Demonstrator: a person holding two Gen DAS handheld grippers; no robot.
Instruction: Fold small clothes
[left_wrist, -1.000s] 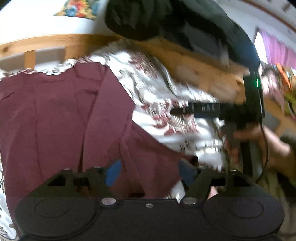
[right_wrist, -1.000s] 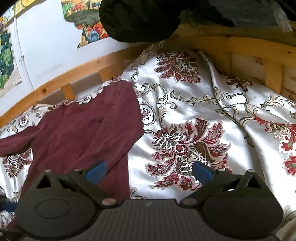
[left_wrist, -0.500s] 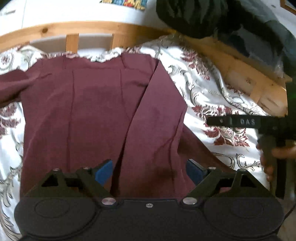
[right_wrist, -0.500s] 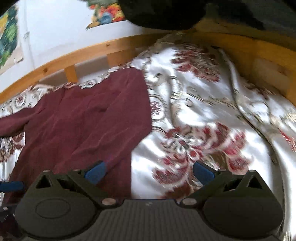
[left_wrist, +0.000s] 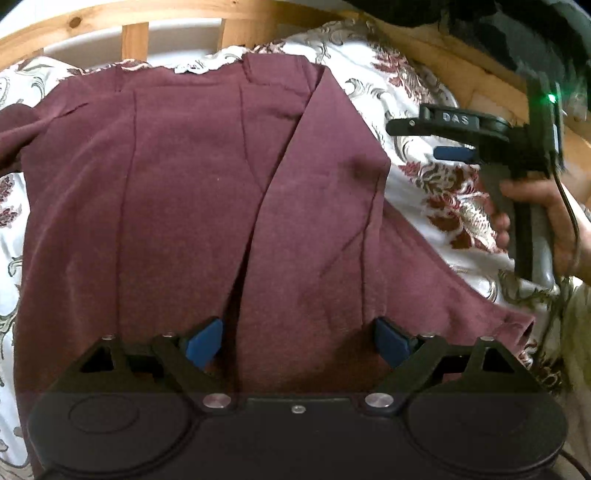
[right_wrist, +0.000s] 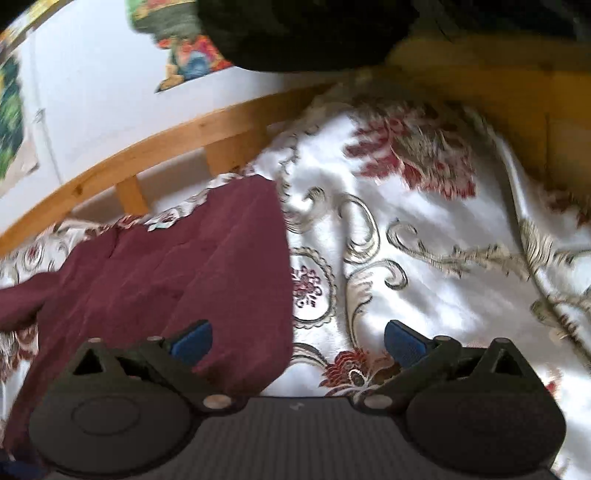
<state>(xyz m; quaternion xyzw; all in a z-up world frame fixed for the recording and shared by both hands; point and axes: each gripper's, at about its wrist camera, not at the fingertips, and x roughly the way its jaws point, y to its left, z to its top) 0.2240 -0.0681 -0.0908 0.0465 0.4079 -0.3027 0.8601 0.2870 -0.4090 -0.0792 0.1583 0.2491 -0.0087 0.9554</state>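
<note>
Maroon shirt (left_wrist: 184, 206), centre frame on the bed (right_wrist: 424, 280), looks soft and limp; left gripper (left_wrist: 297, 341) and right gripper (right_wrist: 297, 341), jaws released, should pinch its lower hem.

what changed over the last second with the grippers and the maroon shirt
The left gripper swung over the maroon shirt, its jaws just opening wider, gripping nothing. The right gripper slid sideways along the shirt's folded edge, jaws just closing slightly but wide apart. The shirt stayed flat on the floral bedspread.
</note>
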